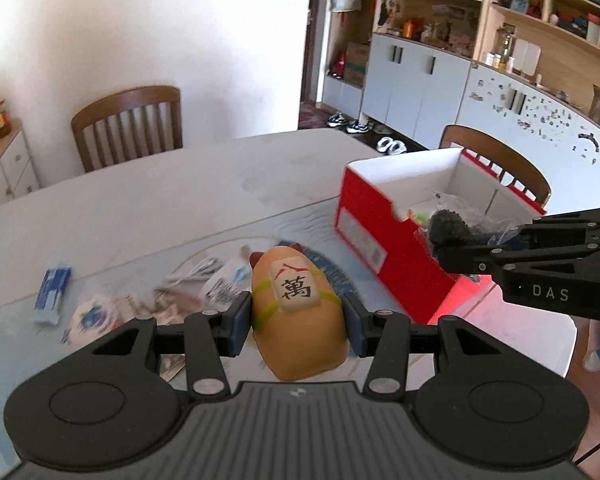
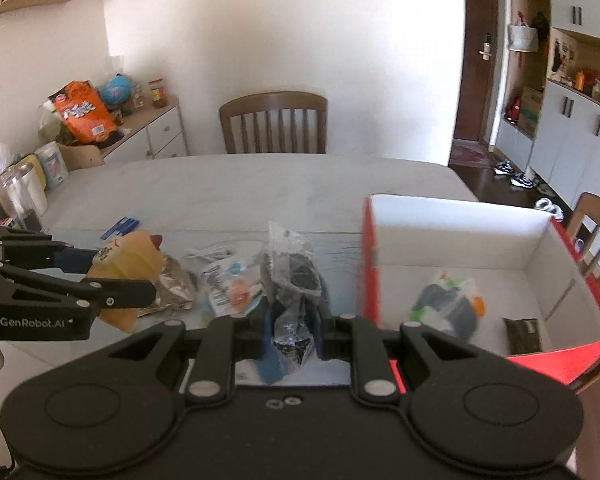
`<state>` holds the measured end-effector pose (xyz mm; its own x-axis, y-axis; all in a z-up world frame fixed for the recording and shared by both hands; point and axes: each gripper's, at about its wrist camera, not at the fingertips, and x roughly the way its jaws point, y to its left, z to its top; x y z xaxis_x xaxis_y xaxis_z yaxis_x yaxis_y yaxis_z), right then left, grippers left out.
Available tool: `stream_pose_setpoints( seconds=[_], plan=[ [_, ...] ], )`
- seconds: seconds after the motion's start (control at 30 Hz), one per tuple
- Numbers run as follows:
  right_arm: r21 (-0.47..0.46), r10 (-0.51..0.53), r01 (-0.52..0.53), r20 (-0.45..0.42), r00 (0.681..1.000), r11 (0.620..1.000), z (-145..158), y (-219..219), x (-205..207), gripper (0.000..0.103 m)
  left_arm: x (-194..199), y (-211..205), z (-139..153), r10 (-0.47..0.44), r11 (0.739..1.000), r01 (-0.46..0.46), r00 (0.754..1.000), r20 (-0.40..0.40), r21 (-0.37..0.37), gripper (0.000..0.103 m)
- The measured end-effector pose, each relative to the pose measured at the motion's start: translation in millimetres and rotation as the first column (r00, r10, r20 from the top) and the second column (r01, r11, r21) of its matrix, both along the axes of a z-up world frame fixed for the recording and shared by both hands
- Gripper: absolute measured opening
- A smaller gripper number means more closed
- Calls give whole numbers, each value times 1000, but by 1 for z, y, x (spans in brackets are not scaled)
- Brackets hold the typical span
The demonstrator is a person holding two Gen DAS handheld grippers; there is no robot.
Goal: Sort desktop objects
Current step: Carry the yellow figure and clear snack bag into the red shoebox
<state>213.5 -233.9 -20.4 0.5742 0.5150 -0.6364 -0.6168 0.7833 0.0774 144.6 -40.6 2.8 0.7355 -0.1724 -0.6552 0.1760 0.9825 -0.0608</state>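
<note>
My left gripper [image 1: 298, 322] is shut on a tan squishy toy [image 1: 298, 320] bearing a mahjong tile with black and red characters, held above the table. The same toy [image 2: 124, 264] shows at the left of the right wrist view, clamped in the left gripper [image 2: 100, 276]. My right gripper [image 2: 292, 334] is shut on a clear plastic bag with dark contents [image 2: 290, 280], also lifted. In the left wrist view the right gripper [image 1: 444, 236] reaches in from the right, over the red box [image 1: 380, 232]. The red box [image 2: 370, 264] with white inside stands open at the right.
Loose packets [image 2: 228, 280] and a foil pouch [image 2: 172, 288] lie on the table; a blue packet [image 1: 52, 292] lies left. The box holds a bagged toy [image 2: 448, 300] and a dark packet [image 2: 522, 334]. Wooden chairs [image 2: 274, 124] stand behind the table; a cluttered sideboard [image 2: 148, 136] is at left.
</note>
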Motion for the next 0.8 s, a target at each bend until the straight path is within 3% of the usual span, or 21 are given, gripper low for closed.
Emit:
stream_pose_setpoints(
  seconds=[0.8],
  plan=[
    [9, -66, 66, 21, 998, 998, 14, -110, 64, 19, 59, -134, 22, -138, 990, 137, 990, 41, 35, 47]
  ],
)
